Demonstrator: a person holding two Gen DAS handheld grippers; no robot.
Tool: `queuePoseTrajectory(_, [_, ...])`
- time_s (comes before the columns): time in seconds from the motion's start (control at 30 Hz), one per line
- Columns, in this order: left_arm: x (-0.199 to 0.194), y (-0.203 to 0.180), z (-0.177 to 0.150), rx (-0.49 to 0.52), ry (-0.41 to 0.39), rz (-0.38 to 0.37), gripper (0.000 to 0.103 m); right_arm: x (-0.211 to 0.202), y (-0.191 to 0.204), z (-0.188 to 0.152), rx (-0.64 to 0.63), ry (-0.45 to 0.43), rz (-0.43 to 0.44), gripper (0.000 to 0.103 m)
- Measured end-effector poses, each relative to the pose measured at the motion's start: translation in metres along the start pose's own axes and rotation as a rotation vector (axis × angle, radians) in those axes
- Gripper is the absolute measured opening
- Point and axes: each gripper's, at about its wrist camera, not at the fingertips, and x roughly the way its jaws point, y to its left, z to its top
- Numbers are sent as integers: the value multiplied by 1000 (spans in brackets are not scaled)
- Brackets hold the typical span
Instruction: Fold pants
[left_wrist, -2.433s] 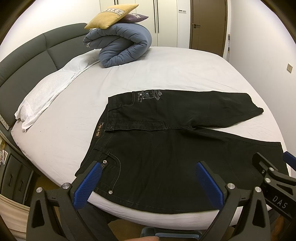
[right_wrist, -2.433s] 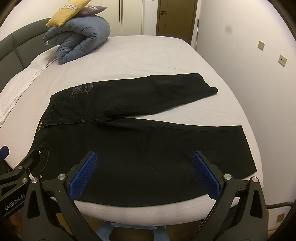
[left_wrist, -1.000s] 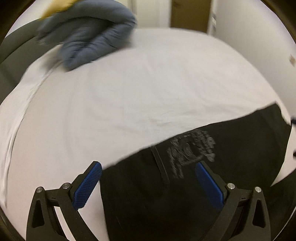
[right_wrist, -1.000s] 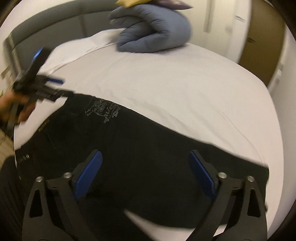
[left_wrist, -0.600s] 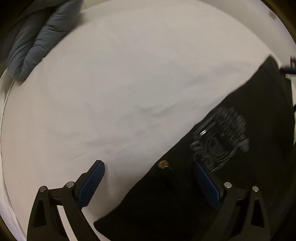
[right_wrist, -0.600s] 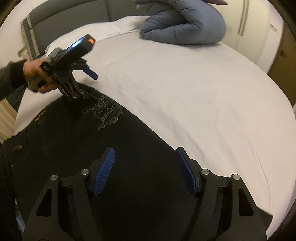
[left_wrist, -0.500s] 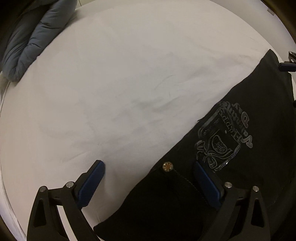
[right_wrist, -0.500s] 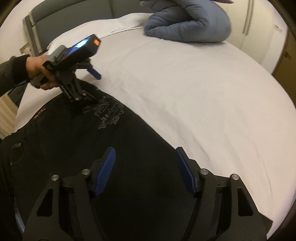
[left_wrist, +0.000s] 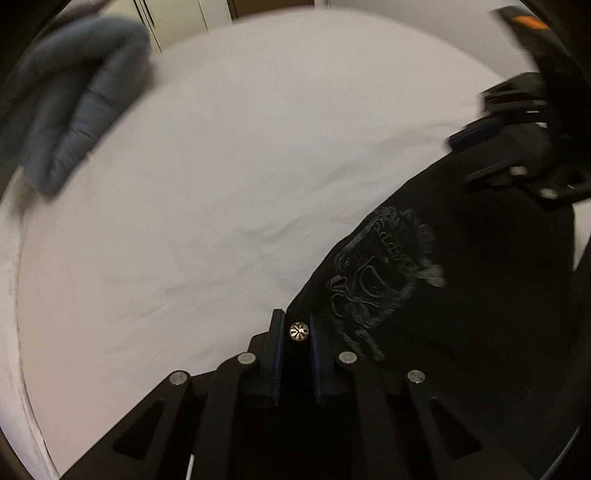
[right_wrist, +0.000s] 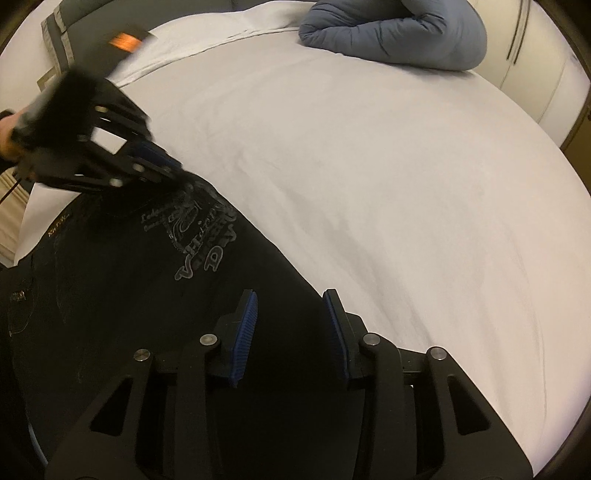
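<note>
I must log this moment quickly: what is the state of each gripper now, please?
Left gripper: shut on the black pants at the waistband button.
Right gripper: partly open over the pants, clamping nothing.

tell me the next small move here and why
Probably close the right gripper fully on the far edge of the pants. The left gripper already pinches the waistband by the metal button, while the right's jaws are only partly closed around the fabric.

You have one pair of black pants (right_wrist: 155, 295), one rolled blue duvet (right_wrist: 399, 37), one bed (right_wrist: 369, 166), and two grippers: left gripper (left_wrist: 295, 328), right gripper (right_wrist: 291, 306).
</note>
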Motion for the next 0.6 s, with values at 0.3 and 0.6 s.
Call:
queuePoseTrajectory(0.3, [-45,-39,-43,109,-181,136,13,3,24,18,-100,24,55,35])
queuePoseTrajectory(0.6, [-47,-47,-49,131,-217,156,13,29,47,47,-178,105,88,35])
